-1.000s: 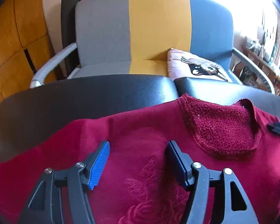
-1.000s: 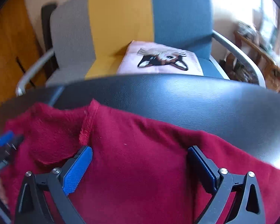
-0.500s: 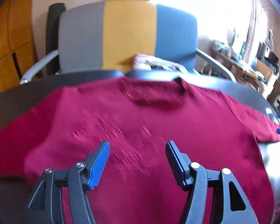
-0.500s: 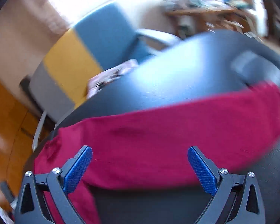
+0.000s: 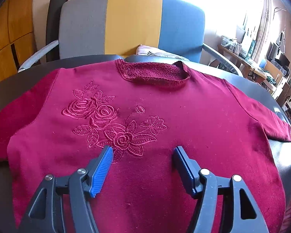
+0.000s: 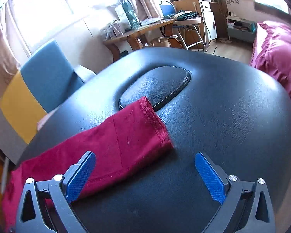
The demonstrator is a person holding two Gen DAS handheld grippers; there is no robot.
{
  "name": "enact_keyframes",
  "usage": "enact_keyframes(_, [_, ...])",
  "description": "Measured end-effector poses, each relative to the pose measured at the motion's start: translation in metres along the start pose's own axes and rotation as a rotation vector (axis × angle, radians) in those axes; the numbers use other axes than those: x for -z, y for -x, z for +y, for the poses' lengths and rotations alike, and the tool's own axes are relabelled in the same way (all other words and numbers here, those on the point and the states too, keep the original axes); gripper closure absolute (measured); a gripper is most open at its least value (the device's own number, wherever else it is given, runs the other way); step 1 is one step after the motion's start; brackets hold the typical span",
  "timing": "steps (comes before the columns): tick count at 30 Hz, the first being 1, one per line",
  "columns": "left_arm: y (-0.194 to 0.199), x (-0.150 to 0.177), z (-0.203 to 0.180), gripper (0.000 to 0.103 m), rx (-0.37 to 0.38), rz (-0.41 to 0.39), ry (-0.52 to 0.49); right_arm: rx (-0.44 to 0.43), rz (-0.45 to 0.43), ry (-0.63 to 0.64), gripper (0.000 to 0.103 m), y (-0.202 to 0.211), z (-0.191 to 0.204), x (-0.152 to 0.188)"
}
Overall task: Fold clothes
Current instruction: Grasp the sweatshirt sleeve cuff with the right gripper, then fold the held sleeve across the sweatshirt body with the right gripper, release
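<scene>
**Sweater laid flat, right hand out at the sleeve**

Black padded bench (image 5: pixel 13 89) carries the whole job, with a striped chair (image 5: pixel 132 21) behind it at twelve o'clock. Nearest in the left wrist view, the left gripper (image 5: pixel 143 167) hovers over the lower front of the red sweater (image 5: pixel 184 120), its fingers (image 5: pixel 101 167) opening wide with nothing pinched between them. A second ago that view sat close on the collar (image 5: pixel 153 73); now it has backed off enough to show the whole garment spread face up, embroidery showing. The right gripper (image 6: pixel 145 176) has swung from the chest out to the sleeve (image 6: pixel 130 136), whose cuff lies at twelve o'clock from its wide, empty fingers (image 6: pixel 80 176). Smoothing looks finished to me; folding that sleeve inward seems the likely first fold.
</scene>
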State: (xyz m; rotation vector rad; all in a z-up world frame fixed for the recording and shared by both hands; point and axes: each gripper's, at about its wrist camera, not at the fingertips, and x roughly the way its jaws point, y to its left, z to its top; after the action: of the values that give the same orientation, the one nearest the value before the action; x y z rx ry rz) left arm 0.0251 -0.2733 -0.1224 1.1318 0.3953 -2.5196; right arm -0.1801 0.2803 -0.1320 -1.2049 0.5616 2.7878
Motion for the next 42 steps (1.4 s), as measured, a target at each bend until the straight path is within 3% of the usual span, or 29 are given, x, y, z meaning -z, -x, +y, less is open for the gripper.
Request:
enact_keyframes(3, [0.000, 0.000, -0.001, 0.036, -0.004, 0.000, -0.004, 0.006, 0.010, 0.022, 0.000, -0.011, 0.012, -0.006])
enact_keyframes(5, [0.000, 0.000, 0.000, 0.035, -0.003, 0.000, -0.005, 0.010, 0.026, 0.053, 0.005, -0.018, 0.020, -0.009])
enact_keyframes(7, [0.001, 0.000, 0.000, 0.035, -0.003, -0.001, -0.005, 0.063, 0.039, 0.114, 0.028, -0.023, 0.027, -0.008])
enact_keyframes(8, [0.001, 0.000, 0.000, 0.035, -0.003, -0.001, -0.005, 0.084, 0.040, 0.134, 0.035, -0.025, 0.028, -0.007])
enact_keyframes(10, [0.000, 0.000, 0.000, 0.035, -0.002, -0.001, -0.004, 0.101, 0.038, 0.146, 0.060, -0.026, 0.029, -0.007])
enact_keyframes(12, [0.001, 0.001, 0.001, 0.035, 0.001, -0.002, -0.001, 0.101, 0.036, 0.143, 0.068, -0.026, 0.028, -0.007])
enact_keyframes(13, [0.001, 0.001, 0.001, 0.035, 0.003, -0.001, 0.000, 0.093, 0.036, 0.141, 0.080, -0.025, 0.027, -0.007])
enact_keyframes(15, [0.001, 0.000, 0.002, 0.035, 0.008, -0.001, 0.004, 0.059, 0.043, 0.130, 0.091, -0.025, 0.030, -0.010])
enact_keyframes(21, [0.000, 0.000, 0.003, 0.034, 0.024, -0.003, 0.014, -0.099, 0.028, 0.146, 0.092, -0.016, 0.079, -0.019])
enact_keyframes(28, [-0.001, 0.000, 0.005, 0.031, 0.050, -0.004, 0.025, -0.371, 0.069, 0.342, 0.092, 0.002, 0.220, 0.009])
enact_keyframes(32, [-0.001, 0.001, 0.006, 0.031, 0.060, -0.008, 0.032, -0.502, 0.124, 0.477, 0.092, 0.014, 0.310, 0.061])
enact_keyframes(36, [-0.001, 0.001, 0.007, 0.031, 0.068, -0.010, 0.039, -0.571, 0.173, 0.634, 0.092, 0.023, 0.375, 0.119])
enact_keyframes(39, [-0.001, 0.001, 0.009, 0.031, 0.080, -0.013, 0.048, -0.578, 0.212, 0.739, 0.092, 0.023, 0.402, 0.155])
enact_keyframes(41, [-0.001, 0.001, 0.010, 0.031, 0.089, -0.015, 0.054, -0.578, 0.229, 0.777, 0.084, 0.023, 0.403, 0.168])
enact_keyframes(42, [-0.001, 0.001, 0.011, 0.031, 0.094, -0.016, 0.058, -0.584, 0.237, 0.773, 0.074, 0.023, 0.399, 0.170])
